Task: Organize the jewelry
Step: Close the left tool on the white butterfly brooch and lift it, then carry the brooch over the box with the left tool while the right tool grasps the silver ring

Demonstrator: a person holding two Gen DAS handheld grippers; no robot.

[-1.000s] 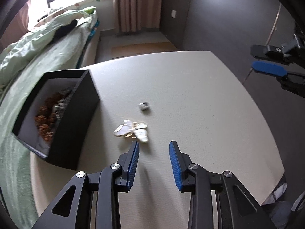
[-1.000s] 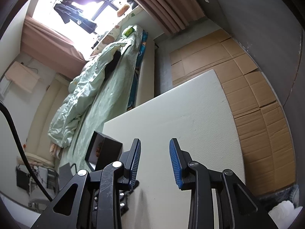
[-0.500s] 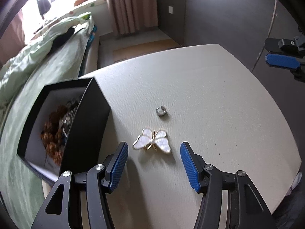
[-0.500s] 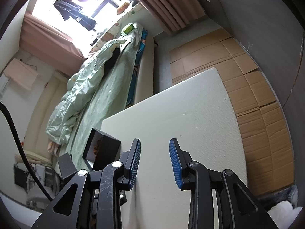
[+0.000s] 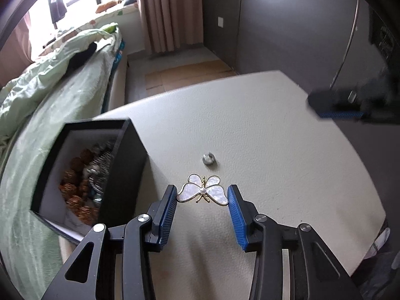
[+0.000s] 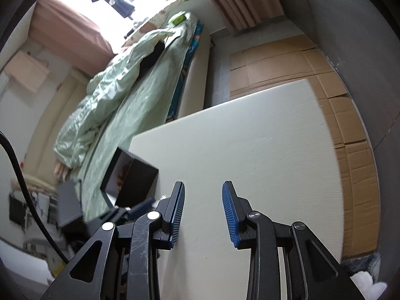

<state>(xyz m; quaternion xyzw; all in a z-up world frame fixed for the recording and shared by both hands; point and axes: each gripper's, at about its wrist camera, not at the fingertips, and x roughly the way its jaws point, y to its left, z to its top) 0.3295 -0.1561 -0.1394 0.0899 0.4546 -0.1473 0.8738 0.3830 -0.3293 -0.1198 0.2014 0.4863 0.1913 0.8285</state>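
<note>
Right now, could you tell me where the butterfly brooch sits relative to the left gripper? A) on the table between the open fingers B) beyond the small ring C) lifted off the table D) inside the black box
A: the butterfly brooch lies flat on the table, bracketed by the left gripper's open blue fingers.

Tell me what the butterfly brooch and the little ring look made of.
Brooch: wings look like mother-of-pearl or pale enamel, glossy and mottled white, with a thin gold-coloured metal rim and a pearl-like bead at the centre. Ring: probably silver-toned metal, grey with a dull shine.
</note>
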